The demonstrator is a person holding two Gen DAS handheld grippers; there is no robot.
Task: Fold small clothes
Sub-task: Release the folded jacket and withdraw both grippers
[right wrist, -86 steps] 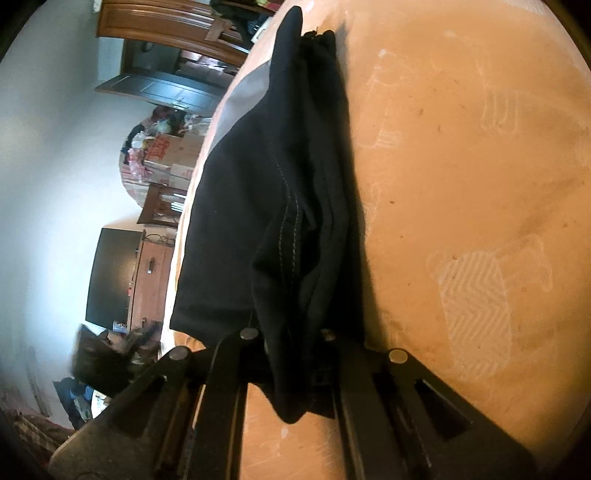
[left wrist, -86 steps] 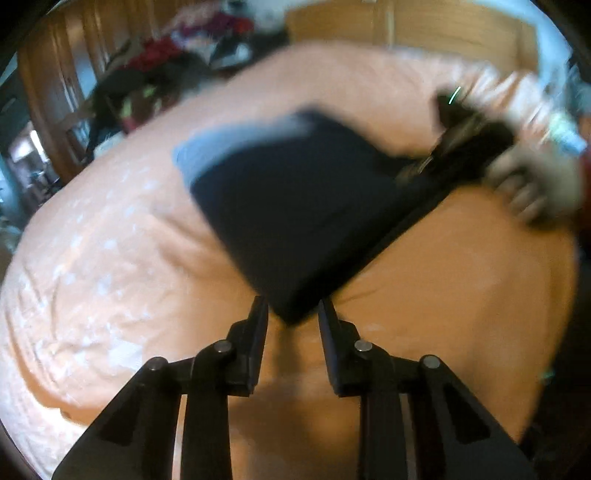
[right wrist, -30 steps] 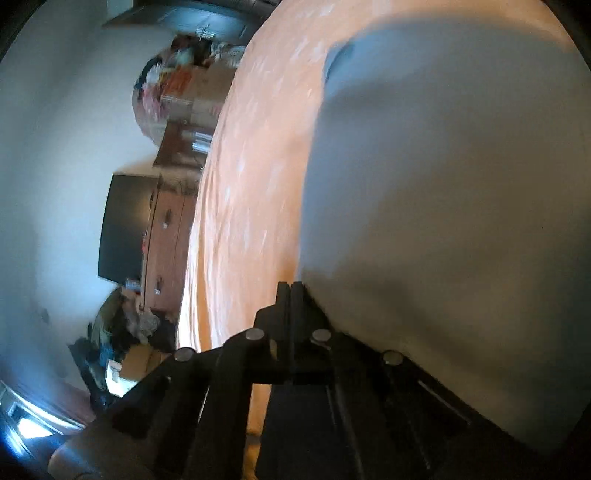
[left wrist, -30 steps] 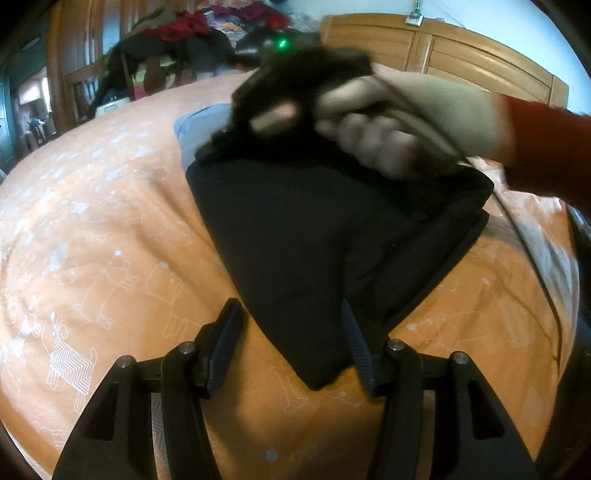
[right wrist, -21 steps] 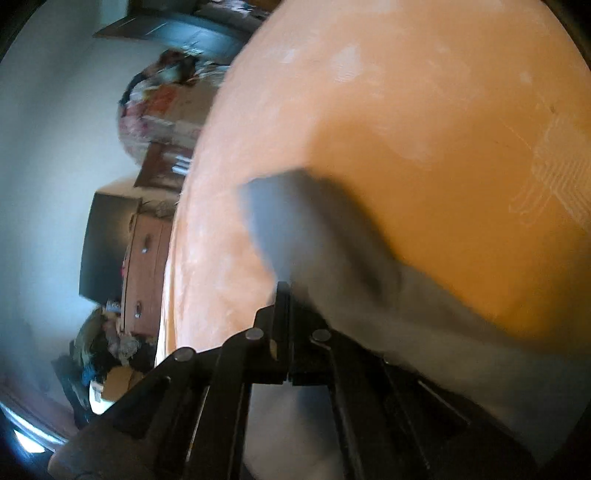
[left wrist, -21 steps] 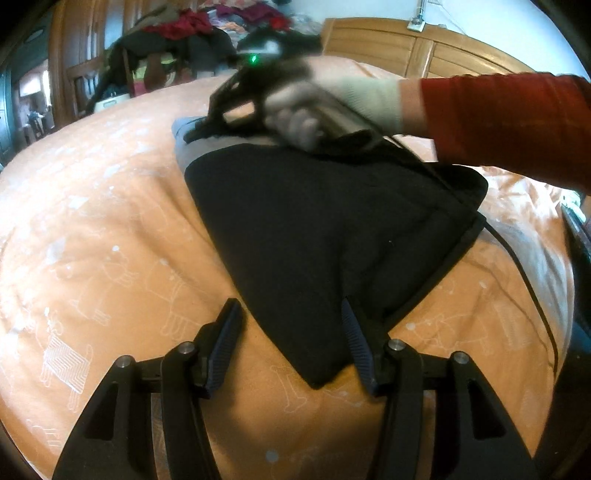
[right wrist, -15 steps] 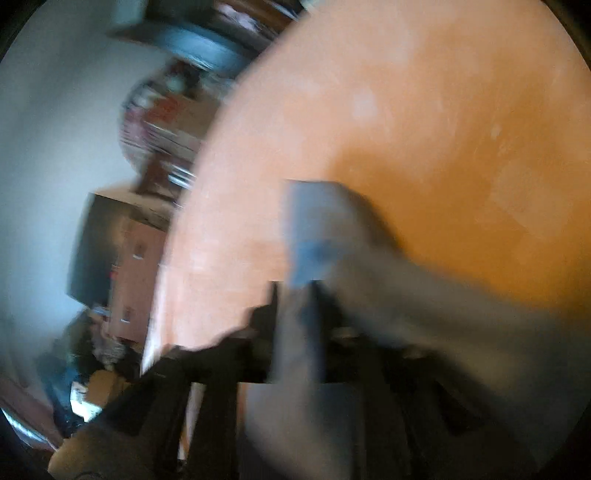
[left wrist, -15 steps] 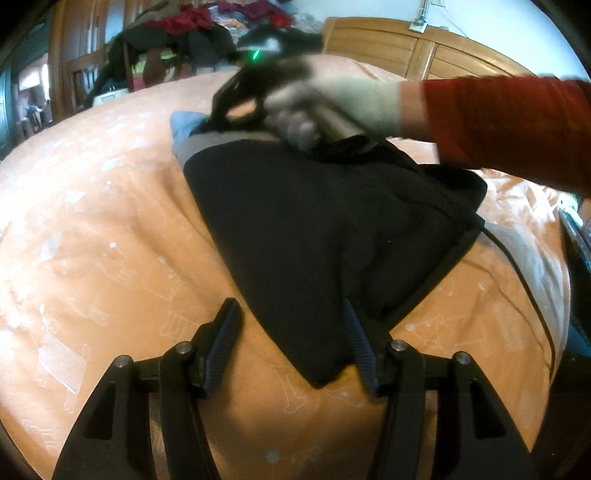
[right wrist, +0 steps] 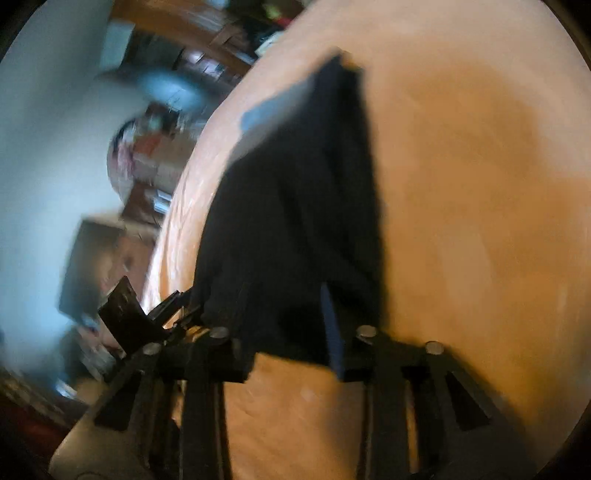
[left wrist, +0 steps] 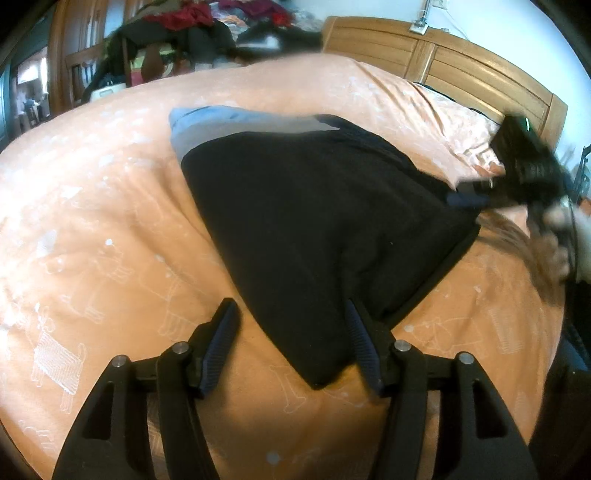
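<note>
On the orange bedspread (left wrist: 92, 229), from your left wrist, the black garment (left wrist: 314, 221) lies folded flat, its corner between the spread-apart left gripper (left wrist: 291, 343); your right gripper (left wrist: 476, 192) has swung from 12 to 3 o'clock. From the right wrist, it's now parted (right wrist: 288, 343) at the garment's (right wrist: 295, 221) edge; the fold looks released.

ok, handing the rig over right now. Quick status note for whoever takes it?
Left gripper: open, straddling the near corner of the folded black garment with grey waistband, not gripping.
Right gripper: open at the garment's far side edge; that view is blurred.
The garment lies folded on the orange patterned bedsheet.
Done: it is folded into a compact stack.
Left: probably check edges, tidy or set it aside; pile of other clothes sits beyond the bed.
</note>
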